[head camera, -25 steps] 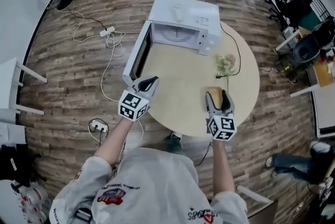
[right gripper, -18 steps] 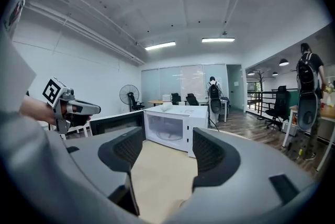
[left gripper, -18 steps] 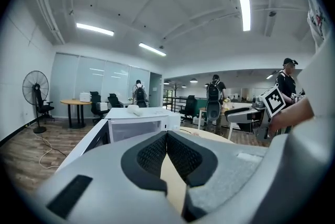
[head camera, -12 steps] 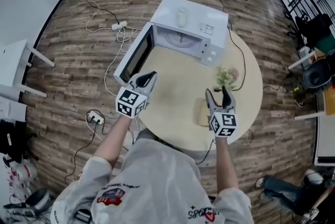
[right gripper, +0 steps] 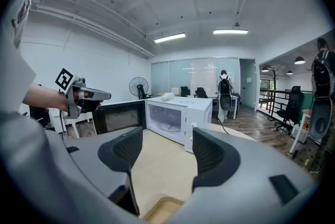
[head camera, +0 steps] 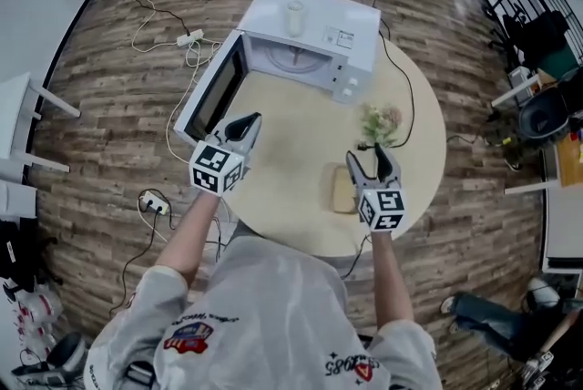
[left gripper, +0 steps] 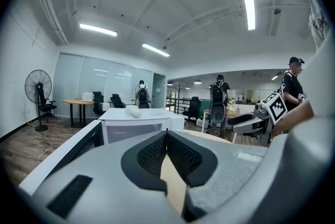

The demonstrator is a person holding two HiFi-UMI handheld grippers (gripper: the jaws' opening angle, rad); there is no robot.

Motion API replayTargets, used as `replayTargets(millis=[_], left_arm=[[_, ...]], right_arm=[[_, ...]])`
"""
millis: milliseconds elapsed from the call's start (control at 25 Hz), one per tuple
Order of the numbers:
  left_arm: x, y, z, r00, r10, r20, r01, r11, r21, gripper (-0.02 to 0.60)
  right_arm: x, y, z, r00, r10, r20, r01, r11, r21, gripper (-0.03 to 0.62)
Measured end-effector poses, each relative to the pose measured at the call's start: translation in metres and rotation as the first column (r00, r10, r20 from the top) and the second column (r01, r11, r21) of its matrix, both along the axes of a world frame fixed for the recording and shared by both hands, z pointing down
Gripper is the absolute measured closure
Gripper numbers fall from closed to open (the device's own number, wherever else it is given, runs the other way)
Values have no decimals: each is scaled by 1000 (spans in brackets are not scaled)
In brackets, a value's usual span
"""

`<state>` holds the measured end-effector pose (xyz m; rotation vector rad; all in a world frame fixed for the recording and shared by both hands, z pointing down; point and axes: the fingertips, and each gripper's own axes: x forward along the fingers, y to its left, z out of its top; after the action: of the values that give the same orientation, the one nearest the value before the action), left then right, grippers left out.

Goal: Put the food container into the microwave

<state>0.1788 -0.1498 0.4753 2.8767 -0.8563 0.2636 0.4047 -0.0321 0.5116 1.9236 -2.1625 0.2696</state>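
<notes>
White microwave [head camera: 314, 46]: stands at the far edge of the table, upper centre of the head view, with its cavity open and a pale turntable showing inside.
Microwave door [head camera: 211, 97]: swung wide to the left of the frame, its dark window facing the table.
Round table [head camera: 291, 151]: pale beige top in the middle of the head view, over a wood-plank floor.
Food container [head camera: 342, 190]: tan and shallow, lying on the table in the lower right part of the tabletop, well apart from the microwave; in the right gripper view only its rim shows at the bottom edge, below the jaws.
Right gripper [head camera: 367, 157]: held just to the right of the food container, pointing toward the microwave; its jaws stand wide apart with nothing between the pads, only bare tabletop.
Left gripper [head camera: 248, 121]: held at the table's left edge, near the open door; its jaws are closed tip to tip and grip nothing.
Flowers [head camera: 380, 118]: a small pale bunch lying on the table, up and right of the right gripper.
Small white object [head camera: 294, 16]: stands on the microwave's roof; too small to identify.
Power strip [head camera: 189, 38]: on the floor at the upper left, with white cable.
</notes>
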Motion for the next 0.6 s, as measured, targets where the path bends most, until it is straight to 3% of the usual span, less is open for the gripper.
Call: replayTargets(millis=[360, 600], left_arm=[[24, 7, 20, 999, 42, 9, -41, 998, -42, 577], [29, 16, 36, 998, 64, 22, -62, 995, -71, 577]], right_arm=[[10, 36, 64, 1000, -14, 10, 15, 987, -158, 306], [-1, 70, 125, 997, -54, 57, 69, 950, -305, 301]])
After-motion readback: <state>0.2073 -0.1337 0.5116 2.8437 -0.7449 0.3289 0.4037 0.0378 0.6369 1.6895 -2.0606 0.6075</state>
